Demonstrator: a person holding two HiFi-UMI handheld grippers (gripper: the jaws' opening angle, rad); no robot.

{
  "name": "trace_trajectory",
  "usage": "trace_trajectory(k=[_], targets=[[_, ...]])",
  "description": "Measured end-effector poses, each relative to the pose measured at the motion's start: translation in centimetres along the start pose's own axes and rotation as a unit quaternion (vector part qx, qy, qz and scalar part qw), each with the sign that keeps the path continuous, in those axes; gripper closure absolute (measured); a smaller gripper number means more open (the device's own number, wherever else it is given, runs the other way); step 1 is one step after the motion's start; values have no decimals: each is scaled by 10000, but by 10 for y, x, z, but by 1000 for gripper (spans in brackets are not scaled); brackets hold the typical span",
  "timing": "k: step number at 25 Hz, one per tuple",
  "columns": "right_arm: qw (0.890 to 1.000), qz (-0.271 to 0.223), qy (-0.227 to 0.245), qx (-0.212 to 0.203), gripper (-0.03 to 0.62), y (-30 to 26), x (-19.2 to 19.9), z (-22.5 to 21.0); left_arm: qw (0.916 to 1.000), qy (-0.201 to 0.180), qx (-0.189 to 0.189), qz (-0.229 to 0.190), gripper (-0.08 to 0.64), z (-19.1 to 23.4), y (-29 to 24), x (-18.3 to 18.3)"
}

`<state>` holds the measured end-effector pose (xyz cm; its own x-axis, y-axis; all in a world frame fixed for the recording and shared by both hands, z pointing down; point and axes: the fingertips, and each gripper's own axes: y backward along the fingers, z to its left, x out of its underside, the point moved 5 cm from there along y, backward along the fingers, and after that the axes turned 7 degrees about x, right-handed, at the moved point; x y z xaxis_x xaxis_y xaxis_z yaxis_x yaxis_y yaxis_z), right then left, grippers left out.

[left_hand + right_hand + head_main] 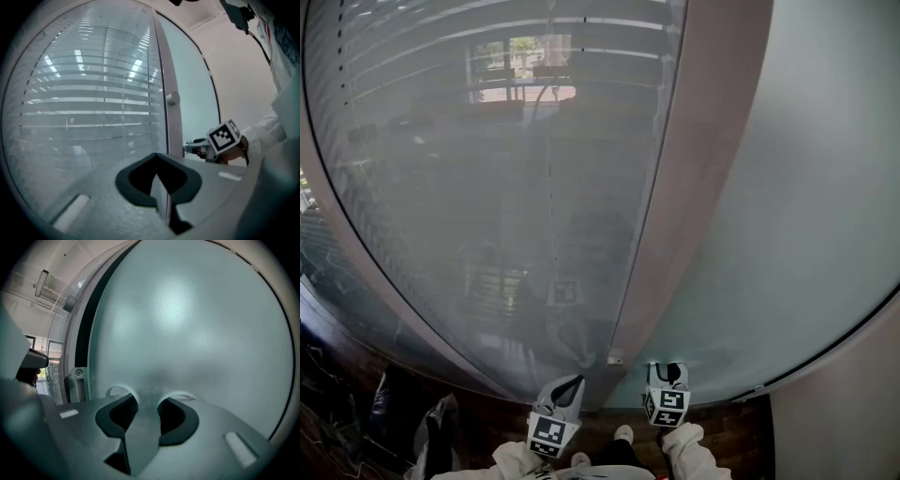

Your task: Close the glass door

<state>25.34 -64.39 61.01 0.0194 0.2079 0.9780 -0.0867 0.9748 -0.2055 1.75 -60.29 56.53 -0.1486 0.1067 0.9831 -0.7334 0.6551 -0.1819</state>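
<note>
White sleeves sit lowest in the head view, both forearms reaching forward side by side over a dark brown wooden floor. Each hand carries its tool close to level, nose dipped slightly toward the glazing.

On the right hand, the right gripper has its jaws spread, with nothing between the pads. Directly ahead of them, very close, stands the frosted pale-green glass door, which fills almost the whole right gripper view. Whether the tips touch the glass cannot be told. To this gripper's left runs the door's dark edge, with a small grey metal bracket with a screw low beside it.

Just left of that, the left gripper has its jaw tips pressed together, holding nothing. It points at the tall pale grey frame post, which carries a small round knob above the gripper. Left of the post stands a clear glass pane backed by horizontal slatted blinds.
</note>
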Motion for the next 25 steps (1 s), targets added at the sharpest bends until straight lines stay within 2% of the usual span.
trace_trajectory(k=[21, 25], targets=[[10000, -51, 33, 39, 463, 2, 4, -4, 9998, 70, -163, 26, 558, -5, 16, 9], [9999, -41, 93, 39, 463, 3, -17, -10, 9995, 143, -277, 59, 558, -5, 26, -4]])
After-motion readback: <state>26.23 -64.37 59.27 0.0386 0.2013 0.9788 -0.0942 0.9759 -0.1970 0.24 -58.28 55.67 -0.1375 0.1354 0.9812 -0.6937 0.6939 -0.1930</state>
